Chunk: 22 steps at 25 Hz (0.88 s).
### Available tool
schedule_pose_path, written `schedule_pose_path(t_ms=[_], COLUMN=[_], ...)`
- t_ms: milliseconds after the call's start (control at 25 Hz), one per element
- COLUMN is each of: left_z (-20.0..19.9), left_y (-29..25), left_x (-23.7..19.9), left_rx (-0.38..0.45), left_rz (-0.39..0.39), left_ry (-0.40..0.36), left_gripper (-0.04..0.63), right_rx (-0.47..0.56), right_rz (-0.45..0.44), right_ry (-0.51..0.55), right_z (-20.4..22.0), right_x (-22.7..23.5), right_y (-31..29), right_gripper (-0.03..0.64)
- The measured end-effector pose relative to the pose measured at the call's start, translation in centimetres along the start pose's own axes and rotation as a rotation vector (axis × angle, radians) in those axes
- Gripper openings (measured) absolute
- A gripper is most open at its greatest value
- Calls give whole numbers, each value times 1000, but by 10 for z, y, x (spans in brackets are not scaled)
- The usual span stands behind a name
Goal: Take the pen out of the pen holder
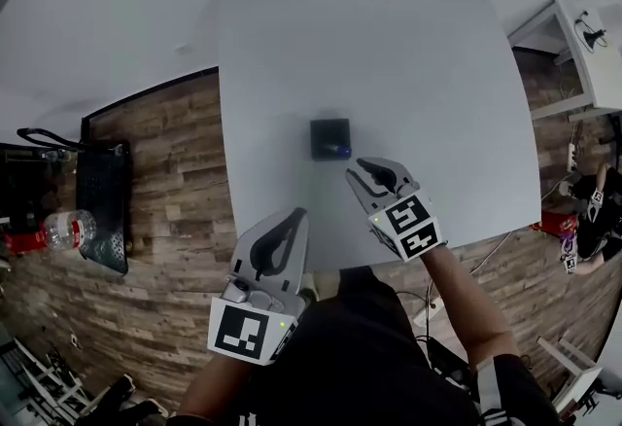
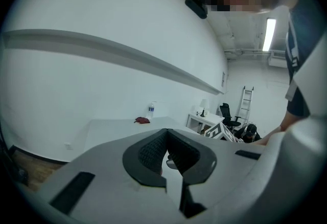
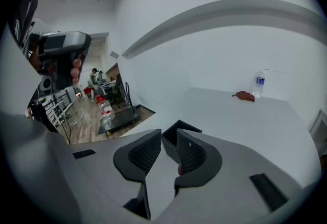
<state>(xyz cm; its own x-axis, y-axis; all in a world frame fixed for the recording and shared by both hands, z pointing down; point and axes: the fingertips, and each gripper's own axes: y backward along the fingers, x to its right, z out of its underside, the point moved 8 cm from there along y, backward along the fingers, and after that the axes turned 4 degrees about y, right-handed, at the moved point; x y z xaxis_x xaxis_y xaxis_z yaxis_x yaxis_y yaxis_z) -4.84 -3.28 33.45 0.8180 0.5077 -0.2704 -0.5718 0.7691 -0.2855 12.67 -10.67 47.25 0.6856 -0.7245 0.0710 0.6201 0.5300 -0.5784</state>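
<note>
We are at the approach, with nothing gripped yet. The pen holder [image 1: 328, 134], a small dark square box, stands upright near the middle of the white table [image 1: 389, 54]. The pen [image 1: 340, 151] is inside it, and in the head view we see only a short blue tip at the corner nearest us.

Our right gripper [image 1: 360, 167] hovers just beside that corner, on the near side, pointing toward the holder. In the right gripper view its claw is spread a little. There is a narrow gap between the ribbed pads [image 3: 190, 152], and the holder's open mouth shows beyond the tips. Nothing sits between the jaws, and the pen itself cannot be made out in that view.

Our left gripper [image 1: 294, 216] hangs back over the near edge of the table, well apart from the holder. Its claw is pressed together at the tips and holds nothing.

We judge that the next move belongs to the right gripper. It should come over the holder's mouth, line its gap up with the blue tip, and close on the tip before lifting straight up. The gap is slim (and so is the pen), so alignment matters. A jaw that catches the rim could tip the light box or drag it. The left gripper could steady the holder's wall if it starts to rise with the pen.
</note>
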Motion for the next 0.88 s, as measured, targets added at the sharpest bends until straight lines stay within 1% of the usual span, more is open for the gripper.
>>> schedule_pose_path(t_ms=[240, 440, 520, 640, 720, 880], left_z=[5, 10, 10, 9, 10, 11], left_y=[-18, -22, -22, -22, -22, -20], left_x=[-10, -16, -20, -25, -27, -29], left_rx=[-31, -63, -53, -11, -26, -29], left_rz=[-59, -86, -97, -109, -118, -121], left_ry=[38, 80, 83, 70, 80, 90], left_gripper=[8, 8, 8, 8, 8, 8], right_rx=[-114, -165, -184, -213, -220, -232], right_rz=[-74, -97, -98, -98, -100, -115], right_ry=[116, 189, 214, 250, 267, 290], right_z=[16, 24, 26, 32, 33, 33], right_x=[21, 20, 20, 21, 22, 20], right_y=[-40, -58, -64, -70, -72, -73], right_gripper=[78, 84, 84, 84, 84, 72])
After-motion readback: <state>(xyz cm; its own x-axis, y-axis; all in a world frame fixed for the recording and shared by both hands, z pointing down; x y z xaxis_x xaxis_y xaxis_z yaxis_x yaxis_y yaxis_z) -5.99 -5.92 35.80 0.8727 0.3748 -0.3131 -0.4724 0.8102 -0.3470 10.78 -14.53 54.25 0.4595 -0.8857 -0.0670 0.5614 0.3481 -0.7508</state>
